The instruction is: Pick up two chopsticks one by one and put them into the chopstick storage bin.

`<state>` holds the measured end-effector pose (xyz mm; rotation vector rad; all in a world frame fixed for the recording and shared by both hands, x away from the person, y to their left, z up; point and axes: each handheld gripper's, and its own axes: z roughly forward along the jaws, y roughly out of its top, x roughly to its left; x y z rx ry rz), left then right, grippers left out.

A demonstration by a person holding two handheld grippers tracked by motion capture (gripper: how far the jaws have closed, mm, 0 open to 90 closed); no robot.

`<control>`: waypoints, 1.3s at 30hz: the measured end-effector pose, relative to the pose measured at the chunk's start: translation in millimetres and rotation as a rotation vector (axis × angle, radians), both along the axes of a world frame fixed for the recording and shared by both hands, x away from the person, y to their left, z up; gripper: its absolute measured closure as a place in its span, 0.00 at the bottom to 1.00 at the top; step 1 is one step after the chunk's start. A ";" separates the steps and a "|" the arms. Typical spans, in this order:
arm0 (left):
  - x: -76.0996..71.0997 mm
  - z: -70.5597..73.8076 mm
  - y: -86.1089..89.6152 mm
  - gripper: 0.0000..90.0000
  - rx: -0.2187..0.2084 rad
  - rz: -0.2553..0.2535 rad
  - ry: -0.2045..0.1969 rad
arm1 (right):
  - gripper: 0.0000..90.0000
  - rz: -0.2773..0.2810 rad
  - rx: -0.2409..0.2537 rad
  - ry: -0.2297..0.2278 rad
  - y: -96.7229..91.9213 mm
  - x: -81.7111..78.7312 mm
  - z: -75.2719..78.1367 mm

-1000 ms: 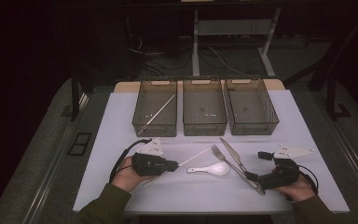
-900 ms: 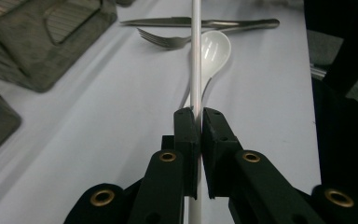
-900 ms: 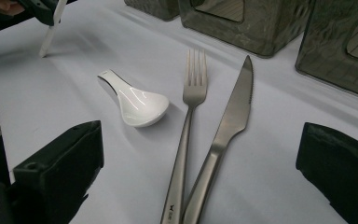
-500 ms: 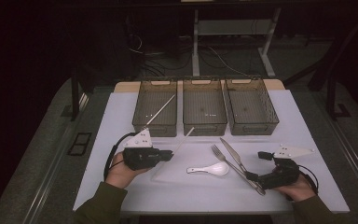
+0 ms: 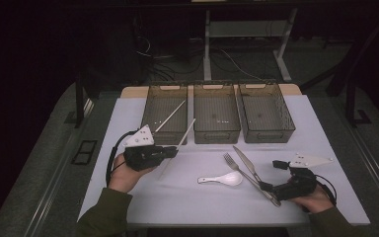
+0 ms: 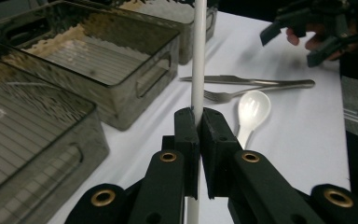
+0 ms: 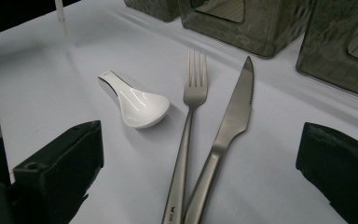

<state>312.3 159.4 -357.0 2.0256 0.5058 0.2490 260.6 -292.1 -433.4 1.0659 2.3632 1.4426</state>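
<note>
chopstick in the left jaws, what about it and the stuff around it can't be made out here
- chopstick: left gripper view, top end cut off by the upper edge; lower part hidden behind the left gripper.
- fork and knife: right gripper view, handle ends cut off by the bottom edge.
- second chopstick: high view, too small to tell how it rests in the left bin.

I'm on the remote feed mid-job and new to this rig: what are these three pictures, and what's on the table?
A person holds a hand gripper in each hand. The high view looks down on the table; the other two ride on the grippers. The left gripper has its fingers shut on a white chopstick; another chopstick lies in the left bin. The right gripper is open, near the fork and knife. A white spoon lies on the white cloth.
</note>
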 end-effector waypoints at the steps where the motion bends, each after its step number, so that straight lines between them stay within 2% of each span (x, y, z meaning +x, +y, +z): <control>1: 2.5 1.4 0.0 0.94 0.003 0.010 0.000 | 0.01 0.001 -0.004 0.002 0.2 0.0 -0.1; 8: 21.8 14.5 3.1 0.94 -0.002 0.053 -0.012 | 0.01 0.001 -0.002 0.000 0.9 1.4 -1.5; 16: 42.5 31.9 5.6 0.94 -0.009 0.095 -0.018 | 0.01 0.008 -0.025 0.009 4.9 4.0 -5.0; 23: 64.4 50.4 4.6 0.94 -0.008 0.154 -0.067 | 0.01 0.001 -0.025 0.004 3.4 4.5 -4.8; 28: 85.4 59.9 6.4 0.94 -0.017 0.203 -0.078 | 0.01 0.002 -0.025 0.001 2.5 4.4 -4.4; 31: 98.2 62.2 6.9 0.94 -0.035 0.242 -0.085 | 0.01 0.000 -0.023 0.002 2.2 3.7 -3.9; 34: 111.5 61.1 6.5 0.94 -0.025 0.273 -0.091 | 0.01 -0.001 -0.020 0.000 1.7 3.8 -3.8; 36: 120.0 56.7 6.0 0.94 -0.012 0.296 -0.089 | 0.01 0.000 -0.020 0.001 1.8 3.7 -3.8; 39: 133.0 43.6 5.4 0.94 -0.002 0.328 -0.060 | 0.01 0.002 -0.020 -0.001 1.7 3.6 -3.6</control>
